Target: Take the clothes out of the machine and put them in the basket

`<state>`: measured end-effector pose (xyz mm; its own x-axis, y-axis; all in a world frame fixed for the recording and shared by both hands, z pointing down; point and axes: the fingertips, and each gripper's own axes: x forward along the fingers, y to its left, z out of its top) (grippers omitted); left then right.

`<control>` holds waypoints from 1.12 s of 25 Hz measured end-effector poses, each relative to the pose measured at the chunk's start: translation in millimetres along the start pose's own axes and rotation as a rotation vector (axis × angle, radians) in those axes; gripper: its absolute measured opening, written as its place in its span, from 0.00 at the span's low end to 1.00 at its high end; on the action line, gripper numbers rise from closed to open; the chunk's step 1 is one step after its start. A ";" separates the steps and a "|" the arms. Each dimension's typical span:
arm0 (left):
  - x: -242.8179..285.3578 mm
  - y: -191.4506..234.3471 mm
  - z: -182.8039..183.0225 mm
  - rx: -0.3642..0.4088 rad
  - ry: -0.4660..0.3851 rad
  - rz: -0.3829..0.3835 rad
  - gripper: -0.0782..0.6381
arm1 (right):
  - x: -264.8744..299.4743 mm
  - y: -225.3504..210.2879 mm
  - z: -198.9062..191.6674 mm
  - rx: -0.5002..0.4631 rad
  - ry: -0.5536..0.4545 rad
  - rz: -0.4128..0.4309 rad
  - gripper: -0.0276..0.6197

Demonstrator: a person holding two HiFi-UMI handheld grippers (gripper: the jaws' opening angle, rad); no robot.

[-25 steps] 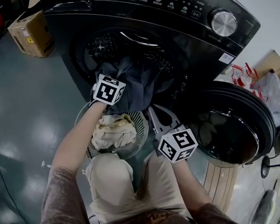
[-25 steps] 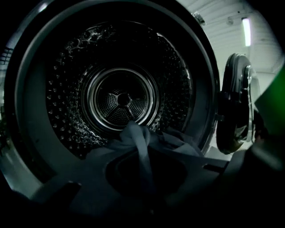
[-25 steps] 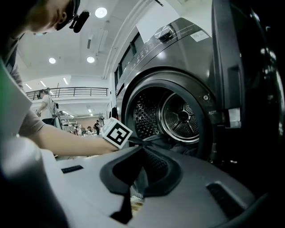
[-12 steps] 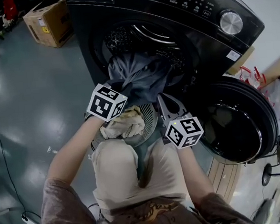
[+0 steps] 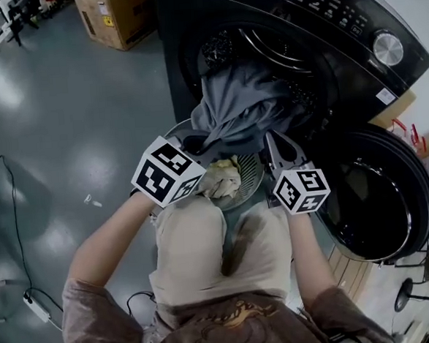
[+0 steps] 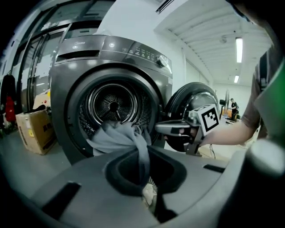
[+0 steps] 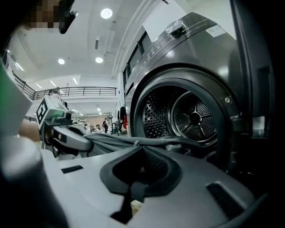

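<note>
Limp grey cloth (image 5: 243, 106) pinched in left tongs (image 5: 192, 141), round slatted basket (image 5: 254, 177)

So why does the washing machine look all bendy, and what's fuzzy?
Left gripper view: the wide lens bulges the dark grey front-loading washing machine and darkens the corners; the left gripper's grey body, shut on the grey cloth, is blurry up close. Right gripper view: ceiling lights glare. Head view: the shiny grey floor has bright patches.
</note>
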<state>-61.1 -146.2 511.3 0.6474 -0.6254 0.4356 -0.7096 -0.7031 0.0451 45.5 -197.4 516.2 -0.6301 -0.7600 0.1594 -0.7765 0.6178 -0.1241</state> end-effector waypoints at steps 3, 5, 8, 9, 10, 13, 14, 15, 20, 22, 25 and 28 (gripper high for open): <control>-7.6 3.8 -7.3 -0.019 0.010 0.024 0.12 | 4.2 10.2 2.3 -0.009 -0.004 0.027 0.04; -8.1 11.2 -11.9 -0.025 0.016 0.057 0.14 | 5.1 14.6 2.5 -0.006 -0.006 0.036 0.04; -6.8 23.1 -10.2 -0.040 -0.007 0.101 0.33 | 4.6 16.2 2.0 0.000 -0.009 0.037 0.04; -6.2 26.5 -7.0 -0.051 -0.026 0.110 0.39 | 4.1 15.8 1.7 0.002 -0.009 0.035 0.04; -4.7 29.8 -3.3 -0.060 -0.046 0.118 0.42 | 3.4 15.3 1.4 0.003 -0.009 0.033 0.04; 11.3 37.6 4.3 -0.058 -0.074 0.118 0.48 | -0.4 15.6 -0.1 0.002 -0.007 0.027 0.04; 20.7 40.5 5.5 -0.055 -0.076 0.113 0.51 | -2.3 15.9 -0.5 0.001 -0.007 0.024 0.04; 31.4 43.8 6.4 -0.053 -0.077 0.110 0.55 | -4.5 15.9 -0.9 0.001 -0.007 0.020 0.04; 91.7 60.8 13.4 -0.026 -0.088 0.083 0.69 | -16.2 11.4 -5.2 -0.005 0.000 -0.011 0.04; 115.1 70.5 17.0 -0.025 -0.093 0.080 0.71 | -20.1 6.0 -6.8 -0.002 0.002 -0.031 0.04; 146.5 86.8 20.4 -0.031 -0.076 0.071 0.76 | -24.0 -0.4 -8.4 0.002 -0.001 -0.060 0.04; 172.3 104.3 22.6 -0.045 -0.046 0.079 0.80 | -26.9 -1.5 -10.9 0.002 0.002 -0.072 0.04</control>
<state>-17.4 -334.9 570.7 0.6006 -0.6937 0.3975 -0.7699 -0.6360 0.0534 63.6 -175.7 522.8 -0.5726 -0.8020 0.1699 -0.8198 0.5611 -0.1139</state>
